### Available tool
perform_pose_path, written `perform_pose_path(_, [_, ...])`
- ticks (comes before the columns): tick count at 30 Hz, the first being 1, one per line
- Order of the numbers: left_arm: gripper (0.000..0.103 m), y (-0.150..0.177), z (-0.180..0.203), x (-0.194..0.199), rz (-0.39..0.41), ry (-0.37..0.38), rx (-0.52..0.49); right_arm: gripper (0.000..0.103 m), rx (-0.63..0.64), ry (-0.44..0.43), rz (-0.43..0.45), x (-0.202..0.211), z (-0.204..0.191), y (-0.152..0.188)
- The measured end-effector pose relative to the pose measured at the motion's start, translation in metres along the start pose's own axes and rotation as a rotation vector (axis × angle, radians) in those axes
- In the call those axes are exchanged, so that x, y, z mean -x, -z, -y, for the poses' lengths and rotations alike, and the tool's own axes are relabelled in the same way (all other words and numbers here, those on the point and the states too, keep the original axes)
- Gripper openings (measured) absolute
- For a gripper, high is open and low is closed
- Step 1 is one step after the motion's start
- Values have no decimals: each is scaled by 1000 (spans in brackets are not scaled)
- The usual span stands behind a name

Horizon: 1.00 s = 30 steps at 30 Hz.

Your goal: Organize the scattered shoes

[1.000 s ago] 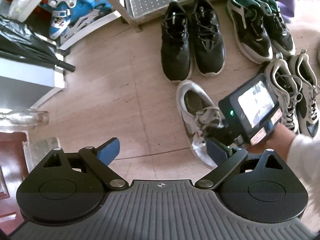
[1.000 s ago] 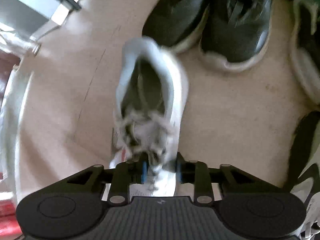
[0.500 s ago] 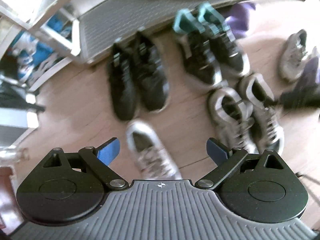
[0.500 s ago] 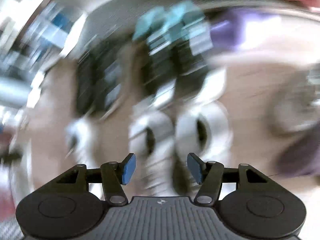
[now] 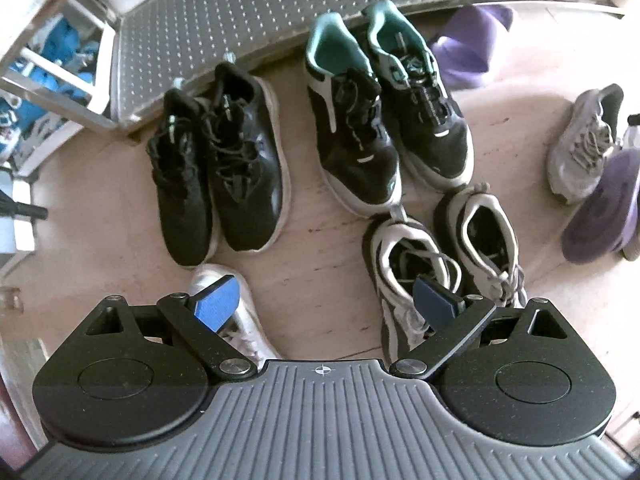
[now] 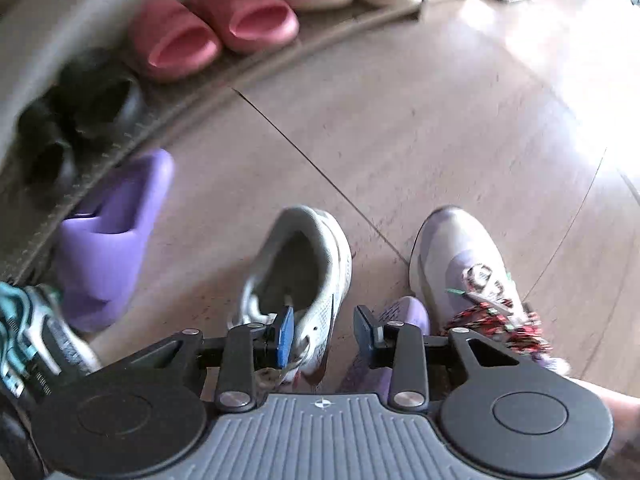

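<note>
Grey sneaker (image 6: pixel 298 276) seemingly between right tongs (image 6: pixel 324 332).

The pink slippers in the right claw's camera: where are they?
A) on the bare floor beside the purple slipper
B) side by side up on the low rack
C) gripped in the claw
B: the pink slippers sit side by side on the low rack, above the floor-level purple slipper.

left wrist: high, facing down | right wrist: low, close | shared: grey sneaker (image 5: pixel 580 144) (image 6: pixel 298 276)
</note>
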<state>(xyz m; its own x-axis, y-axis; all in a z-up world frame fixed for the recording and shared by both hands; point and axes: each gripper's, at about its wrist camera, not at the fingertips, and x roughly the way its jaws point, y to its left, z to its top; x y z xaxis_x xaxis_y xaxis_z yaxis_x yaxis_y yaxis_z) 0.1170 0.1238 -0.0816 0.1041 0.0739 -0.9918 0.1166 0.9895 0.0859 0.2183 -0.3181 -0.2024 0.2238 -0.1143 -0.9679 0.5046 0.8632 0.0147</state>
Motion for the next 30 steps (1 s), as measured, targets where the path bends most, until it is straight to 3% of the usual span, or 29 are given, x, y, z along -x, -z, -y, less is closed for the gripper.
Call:
perform_pose_path(3, [93,-9,10,-9,3,69,-16,46,-50,-8,-30,-27,5,-1])
perform_pose_path(6, [91,-17,38,-12,11,150,-109,47,-52,2,-57,-51,2,-2])
perform_pose_path(8, [91,-21,61,-10,27,162,-174,46,-43,13,-61,-55,1,-3])
perform_pose_path(9, [91,-23,69,-10,34,162,-198,44,-31,19,-69,-60,1,-3])
perform_pose_path(10, [92,-25,76,-9,44,161,-218,29,-21,20,-74,-62,1,-3])
perform_pose_path(11, [92,-25,81,-8,55,161,-235,28,-12,15,-71,-58,0,-3])
perform_pose_path(13, [92,-25,80,-6,63,161,-233,15,1,4,-51,-49,-3,-4])
perform_pose_path(20, [92,-5,19,12,81,100,-64,14,102,-124,69,26,-33,-2])
perform_pose_path(25, [92,42,-42,37,98,95,40,14,244,-310,137,126,-76,26])
perform_pose_path(28, [92,67,-59,44,86,73,43,14,339,-436,87,174,-103,61])
perform_pose_path(30, [92,82,-68,49,80,49,44,14,405,-501,-2,193,-125,94])
